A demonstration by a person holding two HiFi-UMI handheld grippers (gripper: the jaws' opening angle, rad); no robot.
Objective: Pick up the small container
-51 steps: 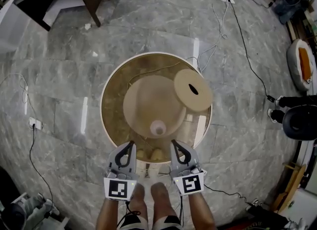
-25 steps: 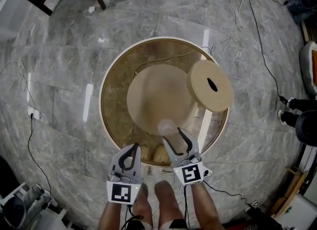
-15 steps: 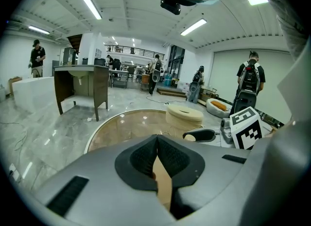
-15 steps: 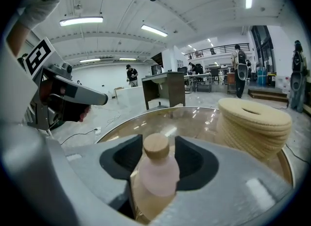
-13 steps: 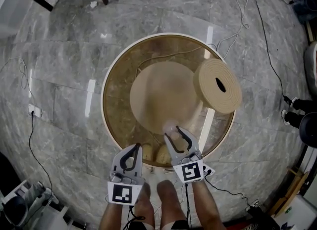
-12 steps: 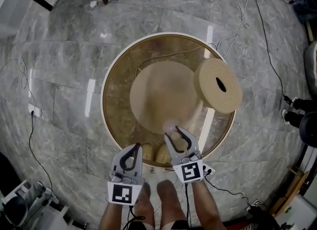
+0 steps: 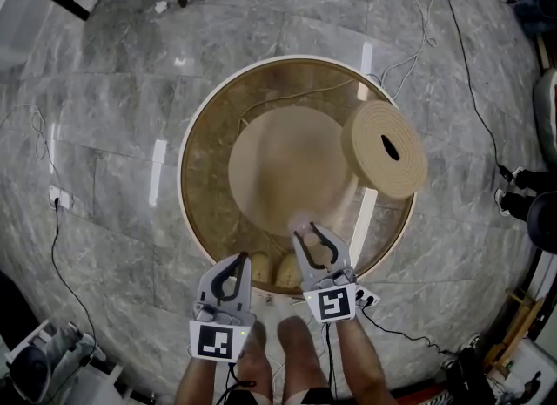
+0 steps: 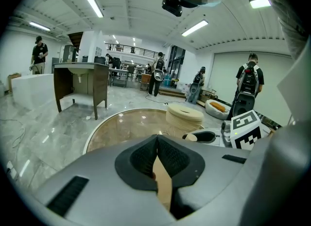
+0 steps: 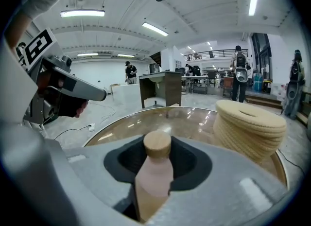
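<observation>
The small container [image 9: 154, 171], a pale pink bottle with a round wooden cap, stands upright near the front edge of the round glass table [image 7: 193, 124]. My right gripper [image 9: 156, 148] has its jaws on either side of the bottle and they are closing; a thin dark gap still shows at its left side. From the head view the container [image 7: 300, 221] sits right at the tips of the right gripper [image 7: 306, 232]. My left gripper [image 7: 234, 260] hangs at the table's front rim, left of the right one, shut with nothing in it; its pads meet [image 8: 157, 137].
A thick round woven coil [image 7: 385, 149] with a slot in its top rests on the table's right side [image 9: 250, 123]. Cables [image 7: 452, 37] trail over the marble floor. A dark desk [image 8: 80, 81] and several people stand farther off.
The right gripper has moved forward over the table until the container stands between its jaws, which have narrowed. The left gripper has stayed at the table's front rim.
</observation>
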